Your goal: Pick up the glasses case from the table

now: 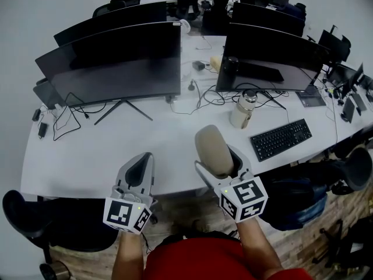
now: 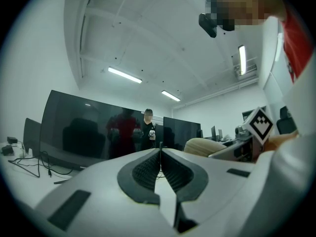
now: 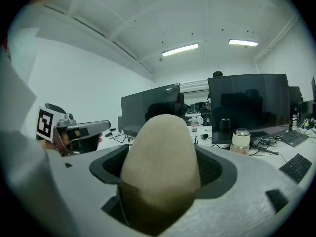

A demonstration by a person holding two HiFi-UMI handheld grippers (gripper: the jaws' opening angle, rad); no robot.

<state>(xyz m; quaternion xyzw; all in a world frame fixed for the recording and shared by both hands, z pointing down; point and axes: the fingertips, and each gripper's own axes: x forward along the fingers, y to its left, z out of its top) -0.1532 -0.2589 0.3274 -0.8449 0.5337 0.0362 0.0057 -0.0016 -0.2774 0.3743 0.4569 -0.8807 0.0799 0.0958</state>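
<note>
**Kid 1:** What is on the white table [image 1: 105, 156]?

**Kid 2:** A big left screen [image 1: 116, 69] and a right screen [image 1: 268, 54]. A black keyboard [image 1: 281, 139] lies near the front edge. A pale bottle [image 1: 243, 109] stands just beside it. Black wires [image 1: 65, 121] lie on the left.

Glasses case [image 1: 213, 150] clamped in right gripper [image 1: 219, 160] over the table's [image 1: 87, 156] near edge, left gripper [image 1: 140, 169] just beside at left, bottle [image 1: 243, 109] and keyboard [image 1: 281, 139] set beyond at right, monitors [image 1: 116, 63] ranged behind.
</note>
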